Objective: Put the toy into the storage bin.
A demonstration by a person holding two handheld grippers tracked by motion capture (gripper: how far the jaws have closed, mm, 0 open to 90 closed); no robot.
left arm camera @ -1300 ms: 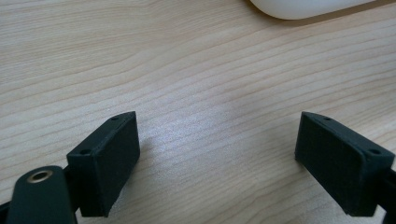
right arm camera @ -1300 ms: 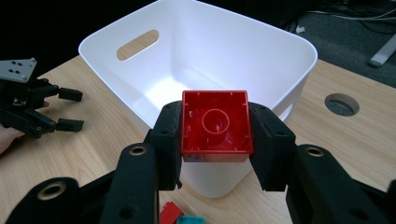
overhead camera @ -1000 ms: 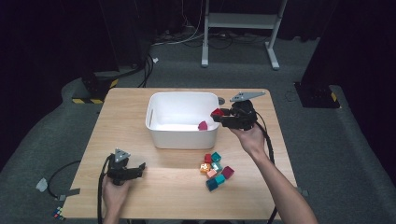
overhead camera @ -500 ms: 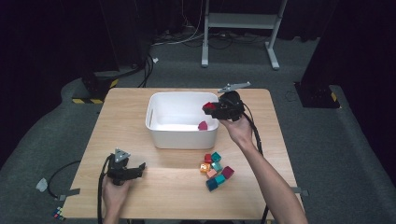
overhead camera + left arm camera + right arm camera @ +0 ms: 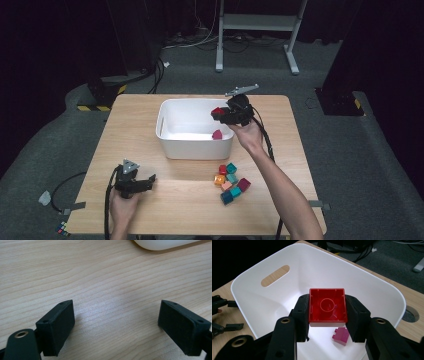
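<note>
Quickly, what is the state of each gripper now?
Left gripper: open, holding nothing, over the table.
Right gripper: shut on a red block, above the white bin.

Black tongs [image 5: 218,114] with brass screw eyelets, grey three-cornered plates, black cables.

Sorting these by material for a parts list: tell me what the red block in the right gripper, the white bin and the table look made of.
Red block: glossy moulded plastic, seemingly; hollow underside with a round tube and thin walls.
White bin: likely smooth plastic; rounded corners, cut-out handle slot, soft sheen.
Table: pale wood or wood-look laminate; grain lines run across it, matte with slight sheen.
</note>
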